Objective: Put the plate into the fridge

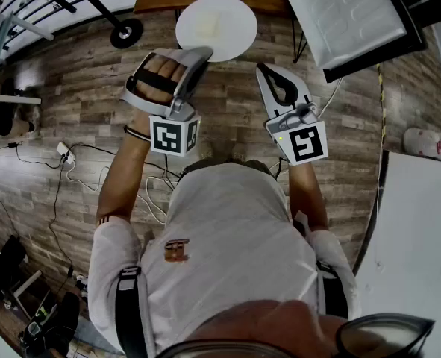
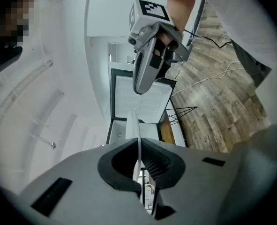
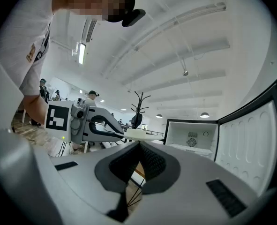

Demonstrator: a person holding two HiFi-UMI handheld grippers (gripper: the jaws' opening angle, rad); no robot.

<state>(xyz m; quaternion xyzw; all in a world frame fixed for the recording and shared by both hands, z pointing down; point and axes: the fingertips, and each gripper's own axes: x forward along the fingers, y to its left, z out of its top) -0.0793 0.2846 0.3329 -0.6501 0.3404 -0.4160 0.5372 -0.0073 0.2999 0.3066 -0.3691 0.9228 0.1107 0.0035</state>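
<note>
My left gripper (image 1: 203, 54) is clamped on the near rim of the white plate (image 1: 216, 21). In the left gripper view the rim runs edge-on as a thin white line between the ribbed pads, which press on it from both sides. From the head view the plate looks round and face-up, so it is held about level, out in front of me and clear of the wood-plank floor (image 1: 78, 88) below. Nothing carries it but the gripper. My hand (image 1: 160, 77) is wrapped round that gripper's handle.

My right gripper (image 1: 265, 71) hangs just beside the left one, on the plate's right and not touching it. In the right gripper view its jaws are pressed together with nothing between them.

The fridge (image 3: 192, 136) stands ahead of both grippers, its white inside showing. Its door (image 3: 248, 142) is swung wide to the right, ribbed inner panel facing me. The plate is outside the fridge, short of its opening. Cables (image 1: 63, 162) trail across the floor to my left.
</note>
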